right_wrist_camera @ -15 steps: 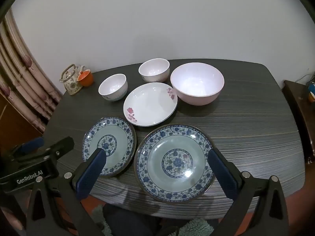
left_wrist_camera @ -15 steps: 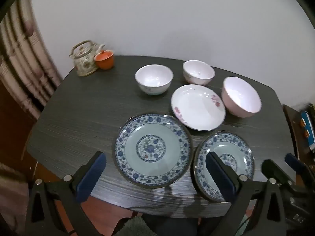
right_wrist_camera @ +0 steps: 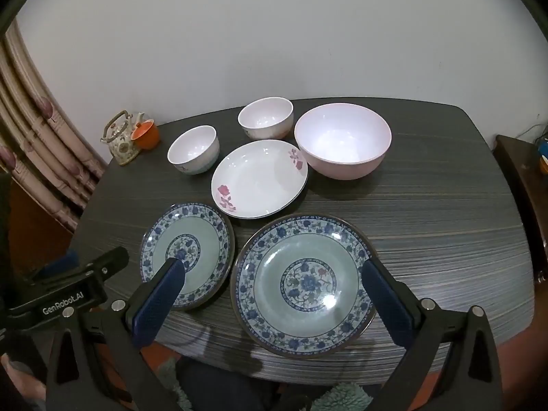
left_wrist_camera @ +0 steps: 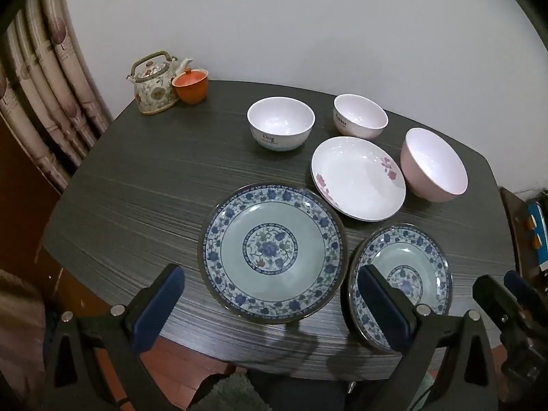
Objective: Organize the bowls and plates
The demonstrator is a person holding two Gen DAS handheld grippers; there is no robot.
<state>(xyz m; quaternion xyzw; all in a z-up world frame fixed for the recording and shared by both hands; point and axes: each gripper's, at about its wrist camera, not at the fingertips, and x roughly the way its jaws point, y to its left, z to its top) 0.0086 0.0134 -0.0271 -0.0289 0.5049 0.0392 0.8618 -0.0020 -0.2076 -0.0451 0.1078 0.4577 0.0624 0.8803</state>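
Note:
Two blue-patterned plates lie near the dark table's front edge. The left plate [left_wrist_camera: 272, 251] [right_wrist_camera: 187, 255] sits between my left gripper's open fingers in the left wrist view. The right plate [left_wrist_camera: 402, 274] [right_wrist_camera: 303, 286] sits between my right gripper's open fingers. Behind them are a white plate with pink flowers [left_wrist_camera: 358, 178] [right_wrist_camera: 259, 178], two small white bowls [left_wrist_camera: 281, 123] [left_wrist_camera: 360, 115] and a large pink bowl [left_wrist_camera: 434, 164] [right_wrist_camera: 342, 140]. My left gripper [left_wrist_camera: 270, 304] and right gripper [right_wrist_camera: 274, 303] are open, empty, and held above the front edge.
A patterned teapot [left_wrist_camera: 154, 84] and an orange lidded cup [left_wrist_camera: 190, 85] stand at the table's back left corner. A curtain [left_wrist_camera: 44, 96] hangs on the left. A dark side cabinet [right_wrist_camera: 524, 171] stands to the right. The table [left_wrist_camera: 144, 185] is bare on its left side.
Both grippers have barely shifted; the view is almost the same. The dishes have not moved.

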